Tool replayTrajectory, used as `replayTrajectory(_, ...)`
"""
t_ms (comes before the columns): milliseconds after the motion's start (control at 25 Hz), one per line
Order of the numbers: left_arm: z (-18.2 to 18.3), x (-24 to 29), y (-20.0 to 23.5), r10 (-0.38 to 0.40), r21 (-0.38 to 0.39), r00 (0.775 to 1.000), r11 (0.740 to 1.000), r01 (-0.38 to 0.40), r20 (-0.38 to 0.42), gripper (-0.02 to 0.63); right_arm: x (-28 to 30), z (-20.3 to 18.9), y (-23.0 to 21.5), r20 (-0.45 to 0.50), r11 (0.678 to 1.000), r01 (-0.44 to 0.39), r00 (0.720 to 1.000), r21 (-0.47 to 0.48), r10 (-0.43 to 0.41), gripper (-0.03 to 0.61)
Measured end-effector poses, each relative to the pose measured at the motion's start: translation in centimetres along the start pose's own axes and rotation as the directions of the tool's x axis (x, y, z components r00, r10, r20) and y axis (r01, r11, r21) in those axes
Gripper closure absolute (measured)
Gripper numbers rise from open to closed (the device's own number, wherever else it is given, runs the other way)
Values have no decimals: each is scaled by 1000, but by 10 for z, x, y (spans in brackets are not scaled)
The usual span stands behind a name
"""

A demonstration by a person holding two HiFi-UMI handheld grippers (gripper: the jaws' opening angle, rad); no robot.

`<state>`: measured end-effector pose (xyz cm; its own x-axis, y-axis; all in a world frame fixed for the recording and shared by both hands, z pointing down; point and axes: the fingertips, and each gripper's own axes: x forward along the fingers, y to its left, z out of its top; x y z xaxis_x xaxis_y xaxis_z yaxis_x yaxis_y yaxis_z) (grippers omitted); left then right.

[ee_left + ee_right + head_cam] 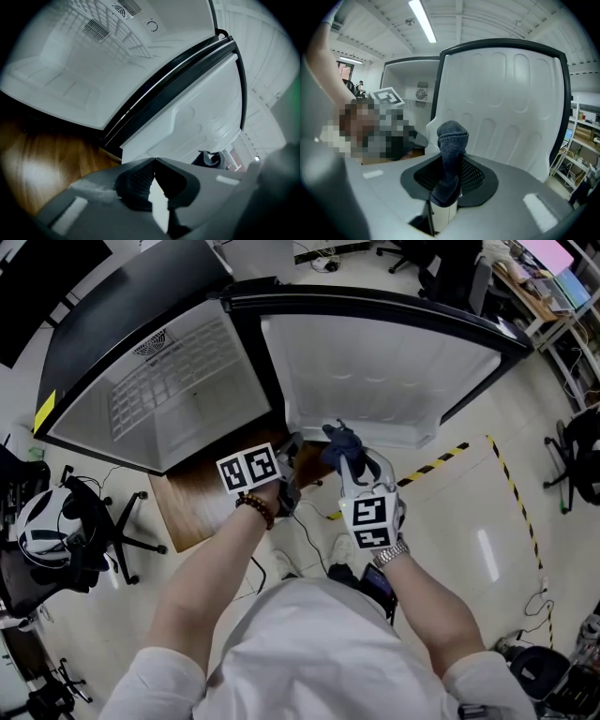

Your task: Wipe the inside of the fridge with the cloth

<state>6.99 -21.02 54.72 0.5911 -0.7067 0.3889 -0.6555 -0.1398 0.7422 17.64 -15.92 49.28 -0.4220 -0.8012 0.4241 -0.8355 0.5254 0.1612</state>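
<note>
Between the pads of the right hand-held gripper [449,180] stands the dark blue-grey cloth [451,150]. It is pinched low down, so a bunched, rounded end sticks out past the jaws. The jaws are partly closed and press onto the fabric. That hold probably leaves a soft free end to rub on a surface while the grip stays firm.

The cloth is in the air in front of the open door [506,112], facing its white moulded inner liner and, as far as can be seen, not touching it. Beside the door is the white cavity of the fridge [178,381], with a wire shelf [183,371] inside. The cloth is well clear of it, so the wiping looks not yet begun. A wooden board [202,502] shows below the fridge's front edge.

The left hand-held gripper [153,174] has its jaws together with nothing between them. It hangs low near the corner where the door meets the cabinet, likely parked out of the way.

Seen from the head view, both forearms reach forward side by side. The two grippers are close together and tilted a little downward toward the fridge.
</note>
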Motion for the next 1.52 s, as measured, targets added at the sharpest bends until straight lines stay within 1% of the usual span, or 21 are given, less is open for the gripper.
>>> replayTrajectory(280,2,-23,4,1,9,1000,1000,-1,17,607,25,37,21,47,998,-54,997,29,52,486)
replayTrajectory(440,5,-39,8,6,8,999,1000,-7,33,607,43,53,29,53,996,-78,996,53,75,486)
replayTrajectory(560,7,-51,14,15,5,999,1000,-15,43,607,58,54,37,21,992,-99,995,76,98,488)
replayTrajectory(720,12,-63,21,26,1,998,1000,-26,57,607,74,39,45,-58,988,-111,991,105,118,487)
replayTrajectory(960,14,-69,26,29,0,998,1000,-29,63,607,79,16,32,-135,988,-62,988,141,81,488)
replayTrajectory(1520,3,-54,14,2,16,999,1000,-2,34,607,42,-29,-35,-197,977,86,979,196,-47,486)
